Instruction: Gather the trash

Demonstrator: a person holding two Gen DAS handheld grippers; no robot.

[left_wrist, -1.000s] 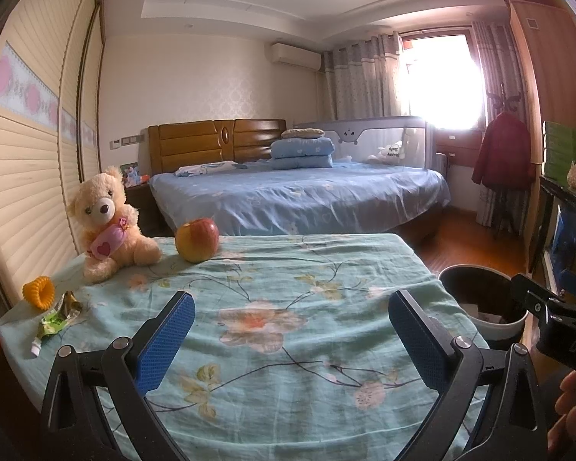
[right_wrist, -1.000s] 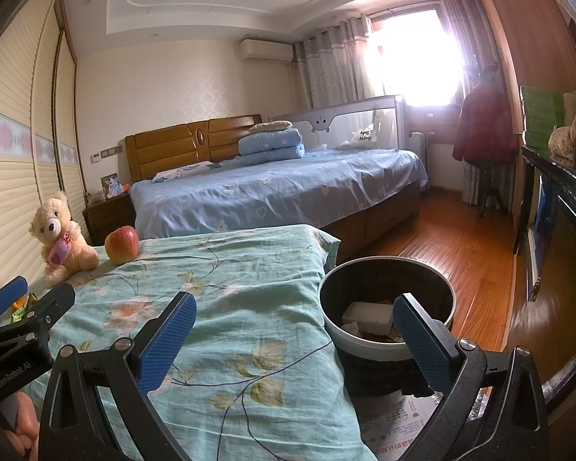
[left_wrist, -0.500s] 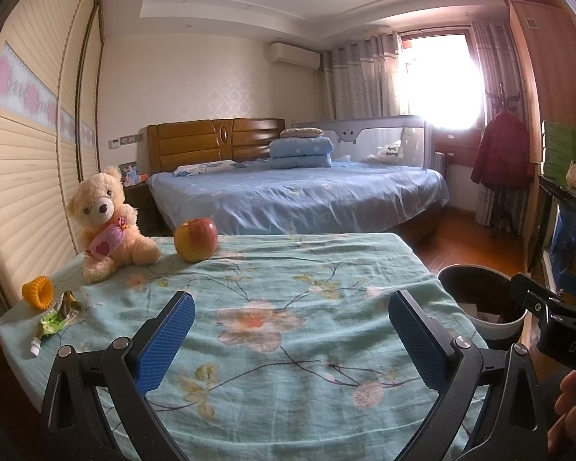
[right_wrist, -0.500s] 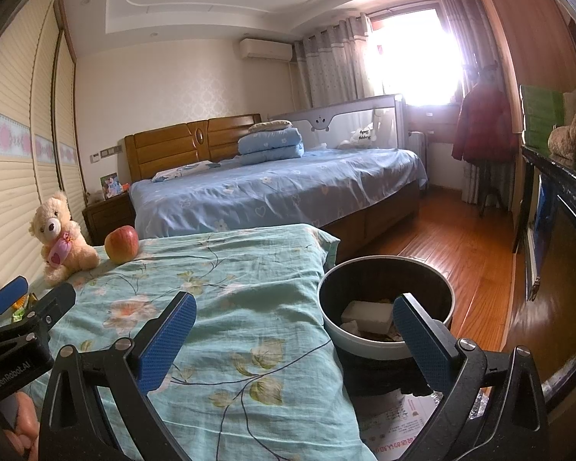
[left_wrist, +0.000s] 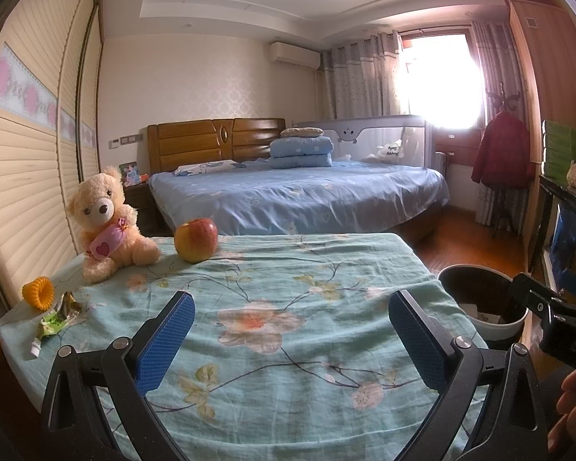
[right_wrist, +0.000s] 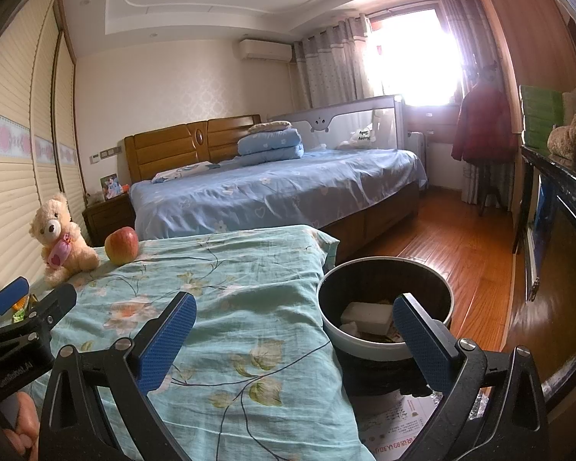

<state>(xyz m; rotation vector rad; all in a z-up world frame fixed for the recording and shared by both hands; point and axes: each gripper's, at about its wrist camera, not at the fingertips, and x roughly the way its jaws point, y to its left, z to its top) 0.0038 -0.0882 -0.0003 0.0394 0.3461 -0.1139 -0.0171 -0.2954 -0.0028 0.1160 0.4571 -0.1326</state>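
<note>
A crumpled green wrapper (left_wrist: 55, 320) lies at the left edge of the table with the teal floral cloth (left_wrist: 288, 307). A black trash bin (right_wrist: 384, 307) stands on the floor to the table's right, with white scraps inside; it also shows in the left wrist view (left_wrist: 480, 299). My left gripper (left_wrist: 292, 330) is open and empty over the cloth, to the right of the wrapper. My right gripper (right_wrist: 293, 330) is open and empty, spanning the table's right edge and the bin. The left gripper also shows in the right wrist view (right_wrist: 19, 307).
A teddy bear (left_wrist: 105, 223), an apple (left_wrist: 196, 239) and an orange coil ring (left_wrist: 38, 292) sit on the cloth's far left. A blue bed (left_wrist: 295, 196) stands behind. A dark cabinet (right_wrist: 556, 249) is at the right, with wood floor (right_wrist: 460, 249) between. A paper (right_wrist: 395, 434) lies below the bin.
</note>
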